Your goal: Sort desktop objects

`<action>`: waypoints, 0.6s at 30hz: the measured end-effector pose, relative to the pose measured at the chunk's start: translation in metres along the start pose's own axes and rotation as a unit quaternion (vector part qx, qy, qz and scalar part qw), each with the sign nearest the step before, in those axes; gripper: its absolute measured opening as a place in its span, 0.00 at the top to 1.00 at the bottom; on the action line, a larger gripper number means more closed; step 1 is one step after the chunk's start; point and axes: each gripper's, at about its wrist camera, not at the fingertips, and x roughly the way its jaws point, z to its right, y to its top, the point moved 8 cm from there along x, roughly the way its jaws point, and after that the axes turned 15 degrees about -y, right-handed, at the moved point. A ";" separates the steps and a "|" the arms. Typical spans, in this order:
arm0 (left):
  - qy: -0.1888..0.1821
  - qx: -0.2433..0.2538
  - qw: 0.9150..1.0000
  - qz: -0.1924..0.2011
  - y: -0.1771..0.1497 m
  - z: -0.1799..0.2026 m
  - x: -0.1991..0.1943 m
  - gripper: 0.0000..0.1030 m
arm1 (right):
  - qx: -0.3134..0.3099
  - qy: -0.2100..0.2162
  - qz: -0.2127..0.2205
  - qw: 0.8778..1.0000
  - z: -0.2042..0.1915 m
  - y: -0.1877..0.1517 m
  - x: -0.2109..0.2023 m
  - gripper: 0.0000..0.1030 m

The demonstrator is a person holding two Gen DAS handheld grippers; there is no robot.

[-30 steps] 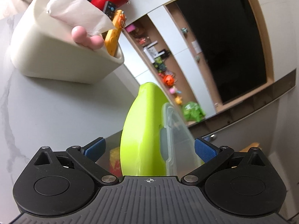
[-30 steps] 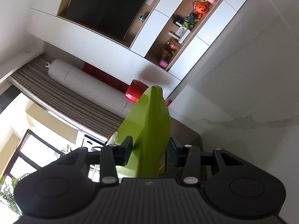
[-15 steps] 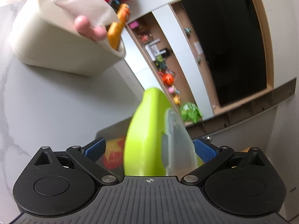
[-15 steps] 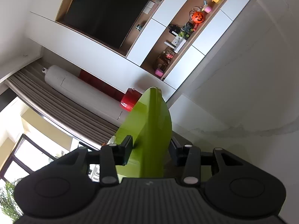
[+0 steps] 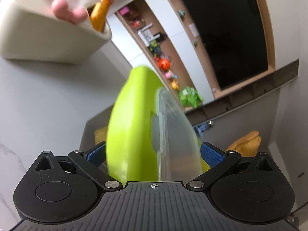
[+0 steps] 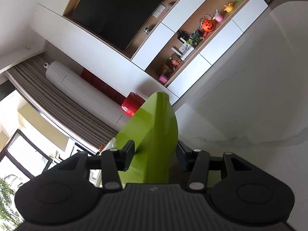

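Observation:
A lime-green box (image 5: 132, 127) with a clear lid (image 5: 173, 134) stands on edge between both grippers. My left gripper (image 5: 153, 154) is shut on it: one blue pad (image 5: 96, 155) presses the green side and the other presses the lid. In the right wrist view the same green box (image 6: 154, 130) sits between the black fingers (image 6: 128, 154) of my right gripper (image 6: 156, 154). Its jaws are opening, and a thin gap shows at the right-hand pad. A cream bin (image 5: 42, 36) holding a tissue, a pink piece and an orange toy (image 5: 101, 13) stands at the upper left.
The grey marble table (image 5: 48, 100) lies under the box, with its edge just behind. Beyond stand a wall unit with a dark screen (image 6: 119, 11), a toy shelf (image 6: 194, 38) and a yellow object (image 5: 246, 144) at the right.
The left gripper has moved forward and lower with the box, so the cream bin has slid up and left in its view. The right gripper's jaws have widened a little around the box.

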 end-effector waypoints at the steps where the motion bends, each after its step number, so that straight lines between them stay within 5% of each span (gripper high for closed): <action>1: 0.006 0.003 1.000 -0.002 -0.001 0.001 0.002 0.00 | -0.001 -0.001 -0.001 1.000 -0.001 0.000 0.000 0.50; 7: 0.047 0.039 0.998 -0.011 -0.010 0.010 0.015 0.00 | 0.017 -0.016 -0.013 1.000 0.007 0.005 -0.008 0.53; 14: 0.043 0.044 0.998 -0.028 -0.021 0.023 0.064 0.00 | 0.053 -0.053 0.011 0.997 0.036 0.031 -0.019 0.54; 18: 0.004 -0.005 1.000 -0.020 -0.014 0.011 0.061 0.00 | 0.048 -0.064 0.016 0.997 0.040 0.037 -0.016 0.54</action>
